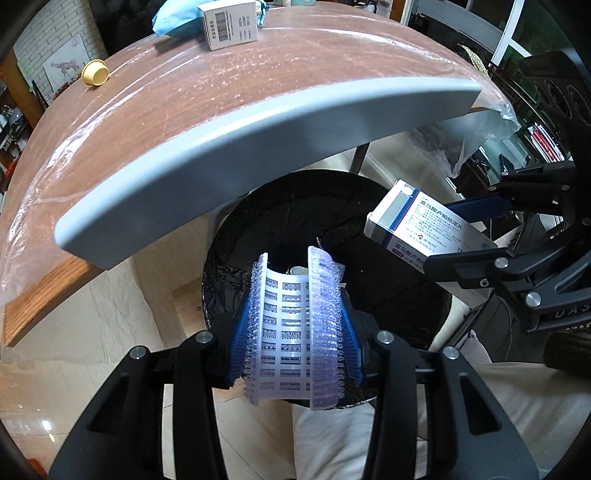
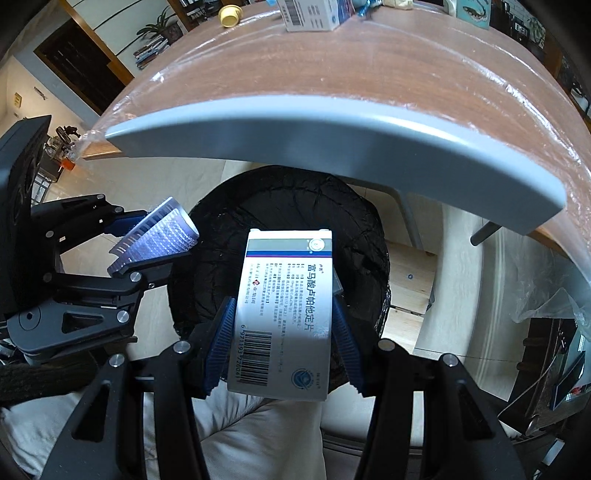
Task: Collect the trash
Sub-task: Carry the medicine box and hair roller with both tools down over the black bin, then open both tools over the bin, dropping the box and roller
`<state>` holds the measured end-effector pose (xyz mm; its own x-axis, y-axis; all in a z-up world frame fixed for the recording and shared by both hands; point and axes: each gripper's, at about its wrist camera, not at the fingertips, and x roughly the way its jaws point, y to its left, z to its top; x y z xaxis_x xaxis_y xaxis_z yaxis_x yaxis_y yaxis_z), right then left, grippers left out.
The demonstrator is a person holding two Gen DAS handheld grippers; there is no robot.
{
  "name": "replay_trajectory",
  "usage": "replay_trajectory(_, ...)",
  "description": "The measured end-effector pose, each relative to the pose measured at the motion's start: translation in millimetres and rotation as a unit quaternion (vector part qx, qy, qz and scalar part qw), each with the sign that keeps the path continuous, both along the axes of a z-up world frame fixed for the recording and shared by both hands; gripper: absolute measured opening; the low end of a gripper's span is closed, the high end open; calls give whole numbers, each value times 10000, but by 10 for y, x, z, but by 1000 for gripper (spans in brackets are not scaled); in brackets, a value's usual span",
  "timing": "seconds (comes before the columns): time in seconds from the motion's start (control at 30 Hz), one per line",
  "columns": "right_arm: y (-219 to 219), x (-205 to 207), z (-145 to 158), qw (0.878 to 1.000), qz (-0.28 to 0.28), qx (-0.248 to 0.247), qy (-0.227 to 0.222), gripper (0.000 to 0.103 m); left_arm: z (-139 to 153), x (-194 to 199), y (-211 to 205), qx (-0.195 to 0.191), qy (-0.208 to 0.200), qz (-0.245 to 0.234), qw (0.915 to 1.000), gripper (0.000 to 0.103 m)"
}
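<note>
My left gripper (image 1: 295, 284) is shut on a curved white plastic strip (image 1: 291, 332) edged with purple bristles. It hangs over the open black-lined bin (image 1: 280, 221) under the table edge. To its right, my right gripper (image 1: 439, 234) is shut on a white medicine box (image 1: 417, 225) above the same bin. In the right wrist view that gripper (image 2: 284, 306) clamps the medicine box (image 2: 286, 266) by its long sides, barcode end toward the camera, over the bin (image 2: 280, 199). The left gripper (image 2: 155, 243) with the strip (image 2: 162, 232) is at the left.
A brown table (image 1: 258, 92) under clear film, with a grey front edge (image 2: 332, 133), overhangs the bin. On it lie another white box (image 1: 231, 24), a yellow cap (image 1: 95, 73) and blue cloth (image 1: 173, 20). A person's light trousers (image 1: 332, 435) are below.
</note>
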<state>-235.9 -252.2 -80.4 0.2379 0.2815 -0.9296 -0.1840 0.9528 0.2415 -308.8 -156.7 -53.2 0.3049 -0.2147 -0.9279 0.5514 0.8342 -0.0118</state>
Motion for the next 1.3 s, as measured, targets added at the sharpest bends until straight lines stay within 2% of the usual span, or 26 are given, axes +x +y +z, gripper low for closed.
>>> replay_trajectory(1.3, 154, 190, -379, 9992, -118, -251, 286, 51, -523, 197, -334, 525, 222, -123, 9983, 44)
